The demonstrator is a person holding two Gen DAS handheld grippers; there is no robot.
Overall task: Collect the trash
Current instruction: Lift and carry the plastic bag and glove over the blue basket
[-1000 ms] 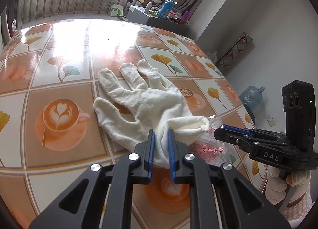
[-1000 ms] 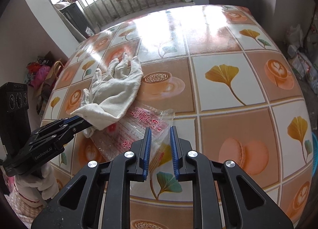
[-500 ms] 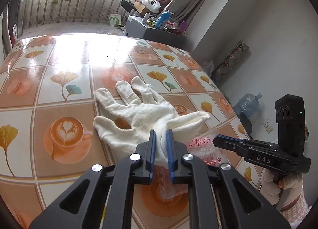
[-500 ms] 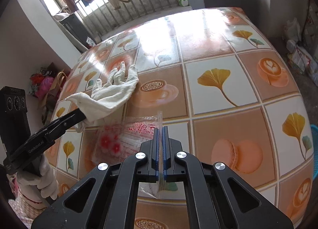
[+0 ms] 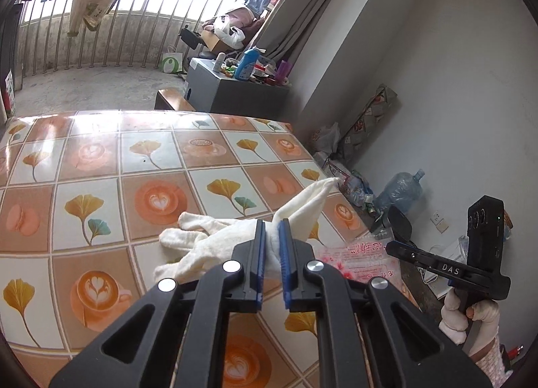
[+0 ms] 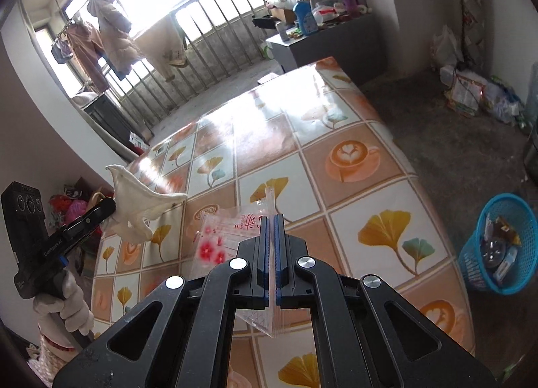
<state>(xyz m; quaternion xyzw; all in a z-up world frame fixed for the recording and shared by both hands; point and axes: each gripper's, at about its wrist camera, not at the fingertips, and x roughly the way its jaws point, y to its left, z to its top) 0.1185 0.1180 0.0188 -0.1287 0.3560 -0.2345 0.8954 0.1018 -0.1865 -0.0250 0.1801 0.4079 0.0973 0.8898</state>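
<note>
My left gripper [image 5: 271, 225] is shut on a white cloth glove [image 5: 215, 243] and holds it lifted above the table; the glove's fingers hang toward the cloth. The glove also shows in the right wrist view [image 6: 139, 201], hanging from the left gripper [image 6: 107, 208]. My right gripper [image 6: 270, 220] is shut on a clear plastic bag with red flowers and red print [image 6: 228, 236], raised off the table. The bag also shows in the left wrist view [image 5: 359, 258], held by the right gripper [image 5: 391, 246].
The table [image 6: 353, 193] wears a tiled cloth with leaves and coffee cups. A blue basket [image 6: 501, 243] with trash stands on the floor right of the table. A water jug [image 5: 400, 191] and bags lie by the wall. A grey cabinet [image 5: 235, 93] stands beyond the table.
Both grippers have risen and pulled back from the table. The glove and the plastic bag have come up off the cloth with them. The right gripper closed on the bag.
</note>
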